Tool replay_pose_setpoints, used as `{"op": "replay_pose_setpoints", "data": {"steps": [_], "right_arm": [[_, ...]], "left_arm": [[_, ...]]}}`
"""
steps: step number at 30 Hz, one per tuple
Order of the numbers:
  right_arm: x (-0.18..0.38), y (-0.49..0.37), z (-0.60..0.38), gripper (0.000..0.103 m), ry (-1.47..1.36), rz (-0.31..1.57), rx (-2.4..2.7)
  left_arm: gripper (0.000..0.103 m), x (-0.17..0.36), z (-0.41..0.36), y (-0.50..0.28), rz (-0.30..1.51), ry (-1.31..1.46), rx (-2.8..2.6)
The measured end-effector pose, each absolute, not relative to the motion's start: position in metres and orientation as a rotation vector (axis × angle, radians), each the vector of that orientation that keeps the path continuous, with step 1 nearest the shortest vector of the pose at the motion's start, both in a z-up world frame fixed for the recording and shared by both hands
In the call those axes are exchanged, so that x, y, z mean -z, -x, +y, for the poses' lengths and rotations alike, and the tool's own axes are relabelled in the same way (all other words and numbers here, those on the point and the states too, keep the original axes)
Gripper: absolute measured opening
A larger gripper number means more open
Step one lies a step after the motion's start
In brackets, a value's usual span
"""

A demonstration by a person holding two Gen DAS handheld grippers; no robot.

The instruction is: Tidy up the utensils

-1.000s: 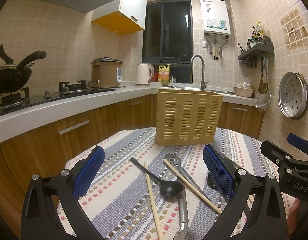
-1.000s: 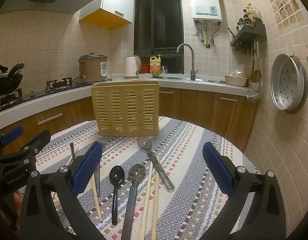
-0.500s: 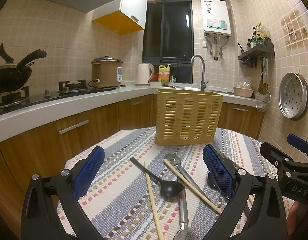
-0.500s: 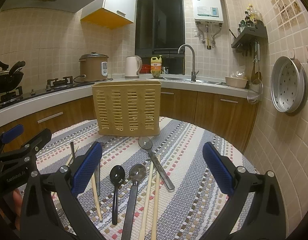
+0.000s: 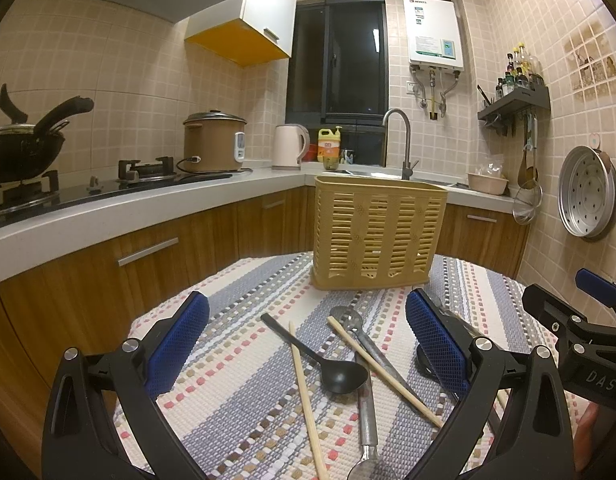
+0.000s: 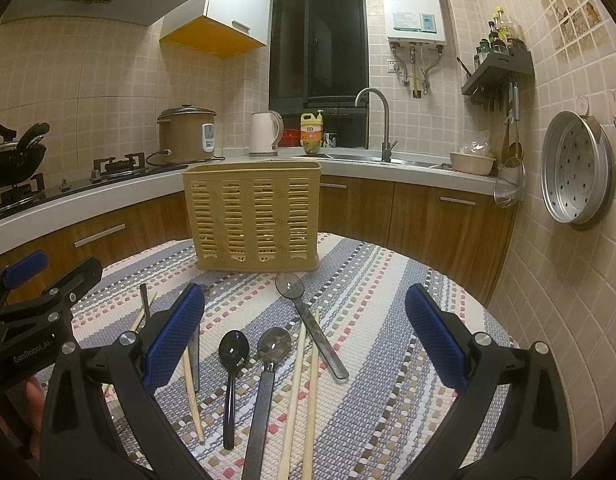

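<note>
A tan slotted utensil basket [image 5: 378, 236] stands upright at the far side of a round table with a striped woven cloth [image 5: 244, 392]; it also shows in the right wrist view [image 6: 254, 216]. Loose utensils lie in front of it: a black spoon [image 5: 328, 364], wooden chopsticks [image 5: 306, 396], a metal spoon [image 5: 364, 384]. The right wrist view shows a black spoon [image 6: 231, 376], a metal spoon with black handle [image 6: 268, 376], a pair of chopsticks [image 6: 304, 392] and a metal spoon [image 6: 312, 328]. My left gripper [image 5: 308, 344] is open and empty above them. My right gripper [image 6: 304, 340] is open and empty.
A kitchen counter [image 5: 108, 208] curves behind the table, with a stove, a wok [image 5: 24, 144], a rice cooker [image 5: 214, 146], a kettle [image 5: 290, 146] and a sink tap [image 5: 400, 140]. A tiled wall with a hanging steamer tray [image 6: 576, 168] is close on the right.
</note>
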State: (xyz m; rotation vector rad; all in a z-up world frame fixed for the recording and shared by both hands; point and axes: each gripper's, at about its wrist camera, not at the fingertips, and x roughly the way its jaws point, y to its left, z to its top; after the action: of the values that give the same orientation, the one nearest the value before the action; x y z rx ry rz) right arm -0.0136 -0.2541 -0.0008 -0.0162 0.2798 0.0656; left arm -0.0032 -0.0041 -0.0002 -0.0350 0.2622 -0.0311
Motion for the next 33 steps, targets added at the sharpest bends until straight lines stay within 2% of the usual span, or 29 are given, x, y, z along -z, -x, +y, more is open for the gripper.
{"op": "replay_pose_setpoints", "data": {"steps": [26, 33], "right_arm": [[0.002, 0.012, -0.258, 0.096, 0.013, 0.275, -0.022], [0.003, 0.002, -0.263, 0.096, -0.005, 0.330, -0.009]], "left_arm": [[0.096, 0.000, 0.003, 0.002, 0.265, 0.065, 0.033], [0.095, -0.006, 0.045, -0.026, 0.465, 0.155, 0.111]]}}
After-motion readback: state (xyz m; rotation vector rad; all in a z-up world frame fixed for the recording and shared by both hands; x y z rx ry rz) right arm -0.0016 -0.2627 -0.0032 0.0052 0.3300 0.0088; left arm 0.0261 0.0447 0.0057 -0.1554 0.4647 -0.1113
